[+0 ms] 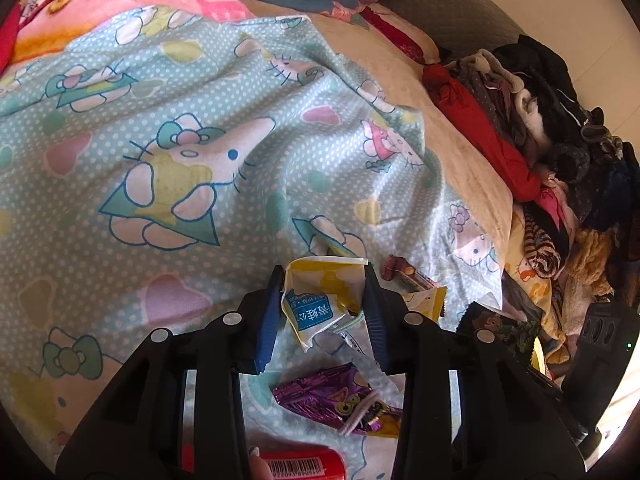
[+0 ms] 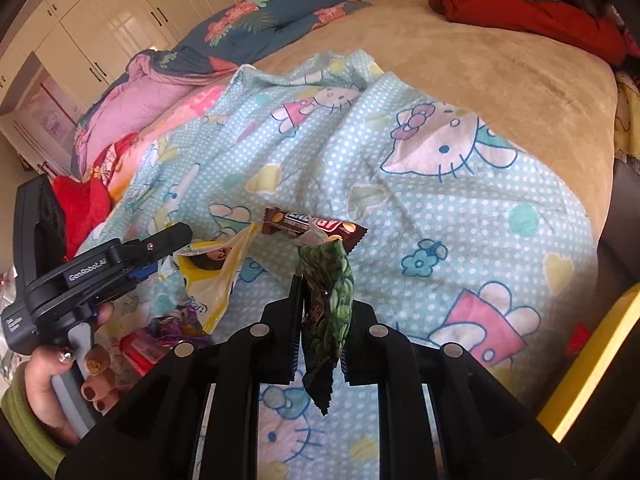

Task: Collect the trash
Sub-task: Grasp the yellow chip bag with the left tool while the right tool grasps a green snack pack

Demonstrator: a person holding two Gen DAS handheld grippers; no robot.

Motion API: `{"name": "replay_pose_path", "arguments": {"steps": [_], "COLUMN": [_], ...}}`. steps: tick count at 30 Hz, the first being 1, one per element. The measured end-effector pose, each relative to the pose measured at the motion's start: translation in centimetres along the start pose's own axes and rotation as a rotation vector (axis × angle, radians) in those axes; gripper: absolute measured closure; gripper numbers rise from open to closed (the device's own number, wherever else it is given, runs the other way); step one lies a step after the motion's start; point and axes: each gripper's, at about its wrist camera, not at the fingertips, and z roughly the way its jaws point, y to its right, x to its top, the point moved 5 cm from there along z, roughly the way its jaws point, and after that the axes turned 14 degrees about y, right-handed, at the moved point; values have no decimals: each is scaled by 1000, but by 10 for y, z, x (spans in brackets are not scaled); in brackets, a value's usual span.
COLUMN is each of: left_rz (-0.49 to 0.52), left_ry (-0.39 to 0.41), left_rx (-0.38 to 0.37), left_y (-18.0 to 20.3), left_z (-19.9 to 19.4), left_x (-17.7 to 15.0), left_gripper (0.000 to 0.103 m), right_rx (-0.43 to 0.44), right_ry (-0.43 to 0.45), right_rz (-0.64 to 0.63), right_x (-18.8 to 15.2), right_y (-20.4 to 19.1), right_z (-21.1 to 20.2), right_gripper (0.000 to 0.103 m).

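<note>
My left gripper (image 1: pixel 325 280) is shut on a crumpled yellow and white wrapper (image 1: pixel 320 300) just above the blanket; the wrapper also shows in the right wrist view (image 2: pixel 216 276). Under it lie a purple wrapper (image 1: pixel 340 400), a red pack with a barcode (image 1: pixel 300 462) and a brown chocolate bar wrapper (image 1: pixel 404 274), which the right wrist view shows too (image 2: pixel 312 226). My right gripper (image 2: pixel 326 292) is shut on a green snack bag (image 2: pixel 328 320) that hangs between its fingers. The left gripper's body (image 2: pixel 80 276) sits to its left, held by a hand.
The trash lies on a pale blue Hello Kitty blanket (image 1: pixel 200 160) over a tan bedspread (image 2: pixel 480 60). A pile of clothes (image 1: pixel 540 140) lines the bed's right side. Quilts (image 2: pixel 240 32) and white wardrobes (image 2: pixel 100 12) stand beyond.
</note>
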Motion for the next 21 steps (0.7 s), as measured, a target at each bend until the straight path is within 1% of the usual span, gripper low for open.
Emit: {"name": "replay_pose_path", "arguments": {"steps": [14, 21], "left_rz": [-17, -36], "left_ry": [88, 98], "left_rx": [2, 28], "left_y": [6, -1], "left_z": [-39, -41], "left_x": [18, 16], "left_gripper": [73, 73], "right_rx": [43, 45], "right_ry": [61, 88], "right_rz": [-49, -56], "right_x": [10, 11], "right_y": [-23, -22], "right_z": [-51, -70], "right_gripper": [88, 88]}}
